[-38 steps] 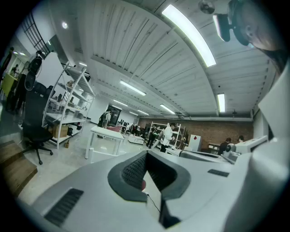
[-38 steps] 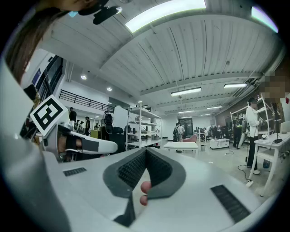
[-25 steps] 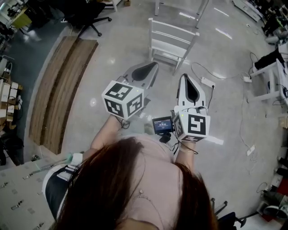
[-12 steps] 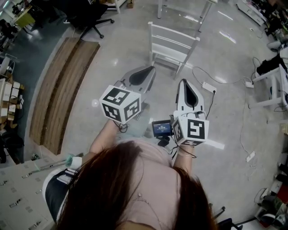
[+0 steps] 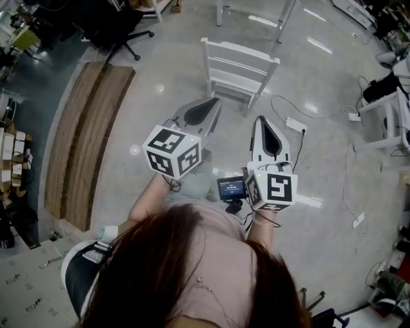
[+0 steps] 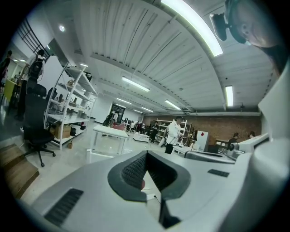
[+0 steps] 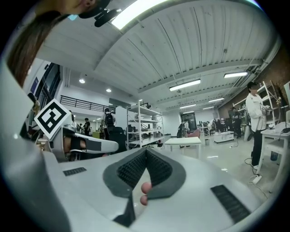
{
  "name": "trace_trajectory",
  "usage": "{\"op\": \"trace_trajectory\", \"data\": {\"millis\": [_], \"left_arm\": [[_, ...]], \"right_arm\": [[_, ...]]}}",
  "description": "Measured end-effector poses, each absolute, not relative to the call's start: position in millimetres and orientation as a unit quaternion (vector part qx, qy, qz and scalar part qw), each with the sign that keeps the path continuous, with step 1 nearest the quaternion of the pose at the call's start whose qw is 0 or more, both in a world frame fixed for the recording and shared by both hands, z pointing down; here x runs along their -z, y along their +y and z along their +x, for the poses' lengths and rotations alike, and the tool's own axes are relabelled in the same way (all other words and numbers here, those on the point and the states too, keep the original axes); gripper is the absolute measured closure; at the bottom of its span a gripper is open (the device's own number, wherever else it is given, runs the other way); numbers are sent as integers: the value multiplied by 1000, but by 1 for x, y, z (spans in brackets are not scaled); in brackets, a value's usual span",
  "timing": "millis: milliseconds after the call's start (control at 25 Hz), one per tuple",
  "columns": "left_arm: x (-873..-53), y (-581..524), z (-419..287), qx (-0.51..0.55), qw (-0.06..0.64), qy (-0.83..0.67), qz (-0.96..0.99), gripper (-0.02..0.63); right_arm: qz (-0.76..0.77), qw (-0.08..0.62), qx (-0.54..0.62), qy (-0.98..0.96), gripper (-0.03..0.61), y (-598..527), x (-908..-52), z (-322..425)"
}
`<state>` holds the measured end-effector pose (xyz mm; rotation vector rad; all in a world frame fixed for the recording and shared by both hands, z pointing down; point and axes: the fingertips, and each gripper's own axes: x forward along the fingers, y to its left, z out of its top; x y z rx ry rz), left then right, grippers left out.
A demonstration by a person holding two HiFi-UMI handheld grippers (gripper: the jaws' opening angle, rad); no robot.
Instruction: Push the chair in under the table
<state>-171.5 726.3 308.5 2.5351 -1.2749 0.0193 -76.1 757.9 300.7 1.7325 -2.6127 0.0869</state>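
The white chair (image 5: 238, 69) stands on the pale floor in the upper middle of the head view, just below the two white legs of the table (image 5: 220, 13) that reach in from the top edge; it is still clear of the table, not tucked beneath it. Both grippers are held out below the chair and point up the frame toward it, well apart from it and touching nothing. The left gripper (image 5: 213, 102) sits left of centre, its marker cube (image 5: 172, 151) at its near end, and its own view shows the ribbed pads clenched together with nothing gripped. The right gripper (image 5: 264, 120) lies beside it to the right, a small lit screen (image 5: 230, 188) at its base, and its jaws are pressed shut the same way. A power strip (image 5: 295, 124) with a trailing cable lies on the floor just right of the right gripper. At the left of the frame runs a long wooden strip (image 5: 90, 131), and a black office chair (image 5: 125, 29) stands in the upper left corner. The person's dark hair (image 5: 186, 269) fills the bottom.
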Motion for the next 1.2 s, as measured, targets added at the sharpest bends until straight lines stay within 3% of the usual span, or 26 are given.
{"op": "trace_trajectory", "data": {"millis": [1200], "left_arm": [[-301, 548, -227, 27, 158, -413, 897, 606]], "right_arm": [[576, 27, -21, -817, 563, 590, -306, -124]]}}
